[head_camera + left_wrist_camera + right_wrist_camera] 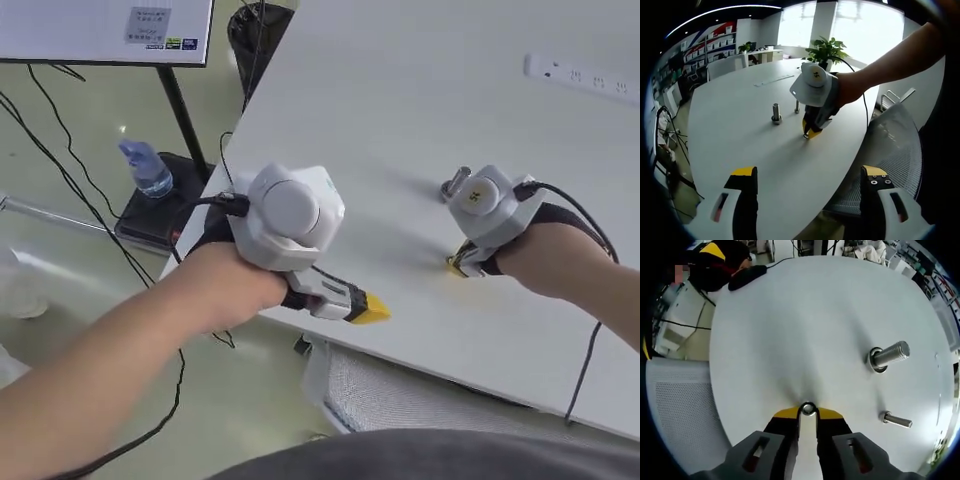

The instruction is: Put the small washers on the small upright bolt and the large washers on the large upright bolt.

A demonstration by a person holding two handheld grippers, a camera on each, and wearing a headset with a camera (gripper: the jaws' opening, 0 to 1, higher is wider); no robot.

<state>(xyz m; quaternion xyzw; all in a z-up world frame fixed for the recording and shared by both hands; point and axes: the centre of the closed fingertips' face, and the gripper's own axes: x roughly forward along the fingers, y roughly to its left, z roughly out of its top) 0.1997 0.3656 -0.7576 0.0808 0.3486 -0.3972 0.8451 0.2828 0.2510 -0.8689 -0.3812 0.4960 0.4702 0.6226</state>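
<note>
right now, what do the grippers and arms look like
The left gripper and right gripper have rounded white bodies, black jaws with yellow tips, and black cables. The right one bears a small sticker. The forearms are unsleeved.

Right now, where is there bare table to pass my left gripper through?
Bare: the table between the left gripper at the near edge and the right gripper, and the wide stretch from the large bolt out to the power strip. Crowded: around the right gripper, shut on a washer, with the large bolt and small bolt close beside it.
</note>
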